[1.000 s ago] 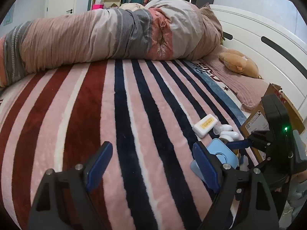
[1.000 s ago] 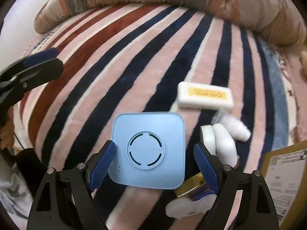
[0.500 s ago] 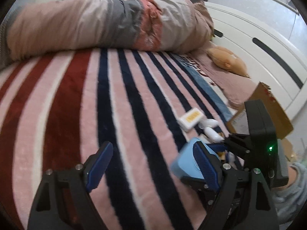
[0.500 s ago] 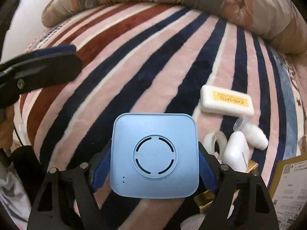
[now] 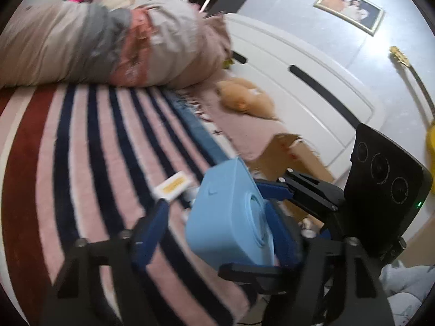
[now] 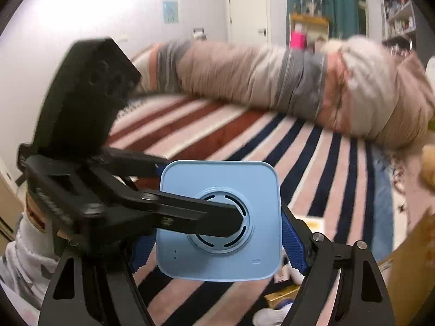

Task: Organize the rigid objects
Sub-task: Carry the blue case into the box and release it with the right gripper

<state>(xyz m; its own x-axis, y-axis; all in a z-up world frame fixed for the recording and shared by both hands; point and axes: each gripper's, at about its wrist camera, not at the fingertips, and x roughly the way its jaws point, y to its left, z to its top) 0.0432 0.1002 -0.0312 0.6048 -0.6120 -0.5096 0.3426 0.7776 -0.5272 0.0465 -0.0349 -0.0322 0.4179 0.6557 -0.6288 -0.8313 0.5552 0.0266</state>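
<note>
A light blue square box (image 6: 220, 220) with a round vent on its face is clamped between my right gripper's (image 6: 217, 241) blue pads and lifted above the striped blanket. In the left wrist view the same box (image 5: 231, 217) sits between my left gripper's fingers (image 5: 148, 231), whose jaws stand wide apart around it. One left finger (image 6: 190, 214) crosses the box face in the right wrist view. A white bar with a yellow label (image 5: 172, 186) lies on the blanket behind the box.
A striped blanket (image 5: 81, 149) covers the bed, with a rolled duvet (image 5: 108, 46) across the back. A cardboard box (image 5: 288, 157) stands at the right by the white headboard (image 5: 312, 87). A plush toy (image 5: 244, 100) lies near it. Small white items (image 6: 272, 317) lie below the blue box.
My right gripper closed on the blue box and lifted it off the blanket, tilting upward. My left gripper swung right, so its fingers now flank the box.
</note>
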